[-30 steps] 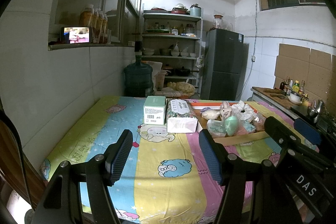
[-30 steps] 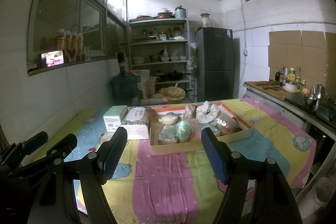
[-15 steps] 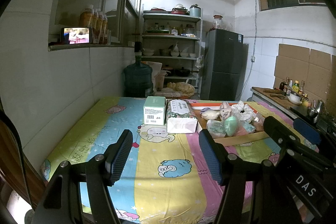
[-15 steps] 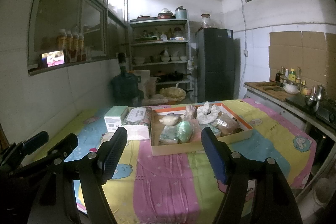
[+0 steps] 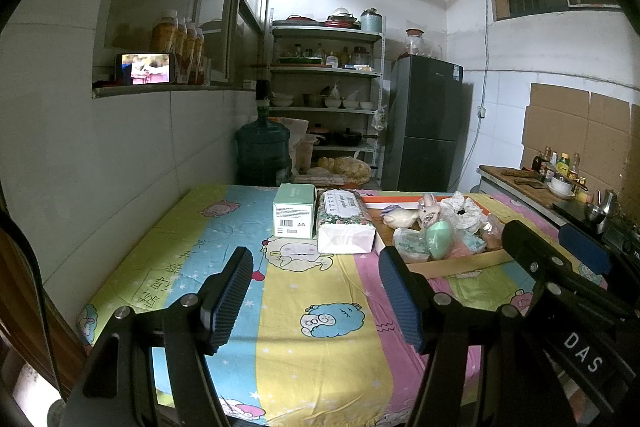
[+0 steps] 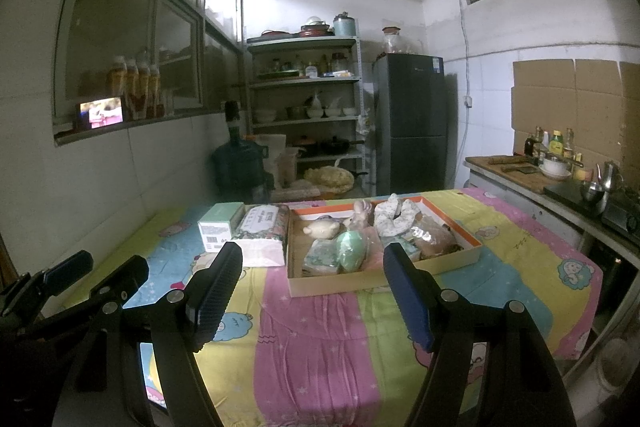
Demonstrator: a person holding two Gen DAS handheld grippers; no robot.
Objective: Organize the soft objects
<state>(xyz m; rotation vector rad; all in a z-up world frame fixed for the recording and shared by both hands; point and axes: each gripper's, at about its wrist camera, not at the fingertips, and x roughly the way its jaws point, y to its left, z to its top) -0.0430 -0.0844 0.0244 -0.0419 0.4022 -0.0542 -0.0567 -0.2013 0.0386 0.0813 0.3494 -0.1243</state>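
Right wrist view: a table under a striped cartoon cloth [image 6: 320, 327] fills a tiled kitchen, shelving [image 6: 304, 83] and a dark fridge [image 6: 412, 123] behind it. The soft objects [image 6: 352, 247] lie in a shallow cardboard tray [image 6: 340, 285] at 12 o'clock, a tissue pack [image 6: 262, 231] and a green box [image 6: 220, 227] at 11. Bare cloth spreads toward the near edge; a counter [image 6: 520, 175] lines 3 o'clock. The right gripper [image 6: 308, 299] and the left gripper [image 5: 316, 303] gape empty, unmoved since the earlier frames.
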